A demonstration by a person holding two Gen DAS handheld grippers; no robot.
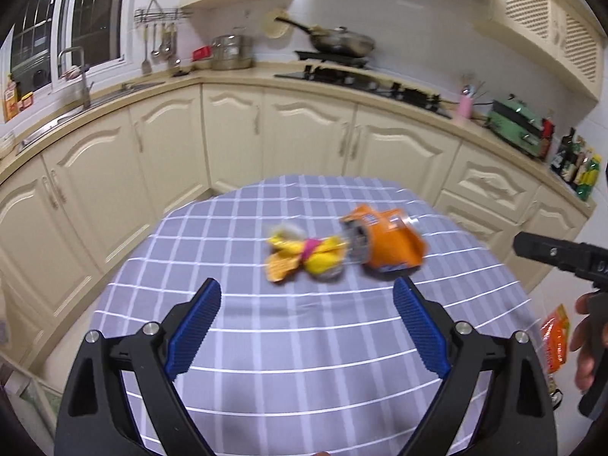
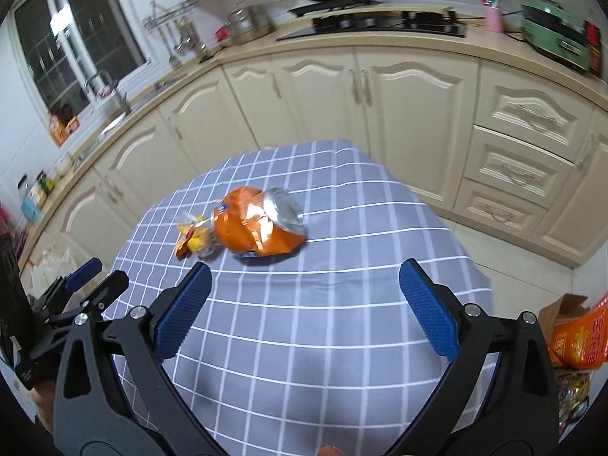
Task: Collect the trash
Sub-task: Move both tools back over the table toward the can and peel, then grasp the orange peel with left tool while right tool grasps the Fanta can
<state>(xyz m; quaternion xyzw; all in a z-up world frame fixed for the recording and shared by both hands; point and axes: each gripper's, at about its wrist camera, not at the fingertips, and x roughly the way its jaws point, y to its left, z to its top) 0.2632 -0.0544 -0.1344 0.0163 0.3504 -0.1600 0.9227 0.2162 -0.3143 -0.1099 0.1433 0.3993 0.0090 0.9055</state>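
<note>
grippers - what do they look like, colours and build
Both are alike. The left gripper has two black plastic arms with triangular cut-outs and silver screw heads, each ending in a blue ribbed pad. The right gripper is built the same, with blue textured pads. No cables or sleeves show.

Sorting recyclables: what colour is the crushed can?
Orange, with a silver top; the can shows best in the right wrist view.

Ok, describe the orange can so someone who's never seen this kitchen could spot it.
Find the table with the grey checked cloth in front of the cream cabinets. Two bits of trash lie mid-table: the can is the bigger one, crushed, orange with a silver end, beside a small yellow wrapper.
</note>
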